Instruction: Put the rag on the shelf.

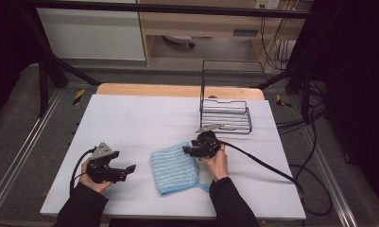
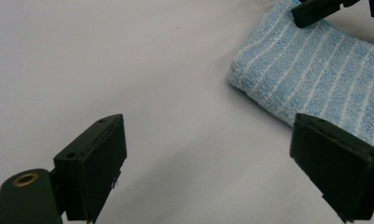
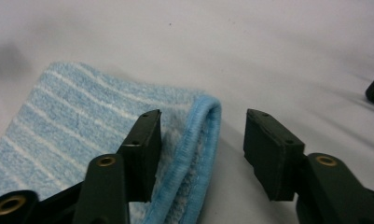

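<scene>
White sheeting covers the surface [image 1: 130, 118], and on it I count one blue striped towel [image 1: 174, 168], folded, near the front edge, and one black wire rack [image 1: 225, 115] at the back right. My left gripper [image 1: 125, 171] sits well left of the towel, its fingers [image 2: 93, 161] spread wide over bare sheet. My right gripper [image 1: 189, 150] is at the towel's far right corner, fingers [image 3: 145, 144] open astride the piped edge, not clamped. From the right gripper view the rack is cut off at the frame edge.
</scene>
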Available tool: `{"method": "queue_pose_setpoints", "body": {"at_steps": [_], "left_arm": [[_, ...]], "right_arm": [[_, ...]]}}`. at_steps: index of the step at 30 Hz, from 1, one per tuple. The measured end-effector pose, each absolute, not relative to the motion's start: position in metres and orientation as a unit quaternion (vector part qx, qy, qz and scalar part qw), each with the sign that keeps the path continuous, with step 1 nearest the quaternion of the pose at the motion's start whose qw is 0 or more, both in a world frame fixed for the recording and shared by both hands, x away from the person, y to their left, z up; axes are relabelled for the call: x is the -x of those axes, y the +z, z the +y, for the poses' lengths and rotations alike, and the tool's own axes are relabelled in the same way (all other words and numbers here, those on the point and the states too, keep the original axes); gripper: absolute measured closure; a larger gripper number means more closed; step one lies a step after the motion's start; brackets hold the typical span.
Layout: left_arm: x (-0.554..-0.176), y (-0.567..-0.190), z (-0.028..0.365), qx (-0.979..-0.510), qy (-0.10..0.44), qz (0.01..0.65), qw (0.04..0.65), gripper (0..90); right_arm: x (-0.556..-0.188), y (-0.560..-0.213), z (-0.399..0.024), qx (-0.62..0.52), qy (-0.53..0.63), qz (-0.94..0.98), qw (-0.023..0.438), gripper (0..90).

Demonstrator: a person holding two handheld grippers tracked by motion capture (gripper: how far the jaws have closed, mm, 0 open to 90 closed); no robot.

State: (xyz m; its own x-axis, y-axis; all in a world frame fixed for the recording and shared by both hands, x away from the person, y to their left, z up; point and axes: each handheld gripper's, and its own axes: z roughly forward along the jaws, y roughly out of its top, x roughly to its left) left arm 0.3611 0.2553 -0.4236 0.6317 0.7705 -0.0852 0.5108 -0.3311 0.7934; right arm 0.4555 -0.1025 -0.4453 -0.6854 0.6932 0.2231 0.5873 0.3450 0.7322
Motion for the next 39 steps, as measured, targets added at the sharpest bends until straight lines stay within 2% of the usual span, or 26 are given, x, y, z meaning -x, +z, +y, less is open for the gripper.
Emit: {"method": "queue_pose_setpoints", "body": {"at_steps": [4, 11, 19, 23, 39], "left_arm": [[-0.361, -0.424, 0.255, -0.800, 0.156, 0.401, 0.418, 10.7], [-0.362, -0.424, 0.254, -0.801, 0.155, 0.400, 0.418, 10.7], [-0.362, -0.424, 0.254, -0.801, 0.156, 0.400, 0.417, 10.7], [-0.362, -0.424, 0.255, -0.801, 0.155, 0.401, 0.418, 10.7], [-0.361, -0.424, 0.254, -0.801, 0.155, 0.399, 0.419, 10.7]], "right_arm": [[-0.456, -0.448, -0.101, -0.390, 0.413, 0.822, 0.043, 55.2], [-0.453, -0.454, -0.095, -0.389, 0.415, 0.822, 0.004, 59.9], [-0.450, -0.455, -0.093, -0.402, 0.416, 0.816, -0.018, 78.5], [-0.449, -0.454, -0.093, -0.413, 0.418, 0.809, -0.023, 81.8], [-0.420, -0.441, -0.108, -0.475, 0.413, 0.776, 0.040, 82.5]]}}
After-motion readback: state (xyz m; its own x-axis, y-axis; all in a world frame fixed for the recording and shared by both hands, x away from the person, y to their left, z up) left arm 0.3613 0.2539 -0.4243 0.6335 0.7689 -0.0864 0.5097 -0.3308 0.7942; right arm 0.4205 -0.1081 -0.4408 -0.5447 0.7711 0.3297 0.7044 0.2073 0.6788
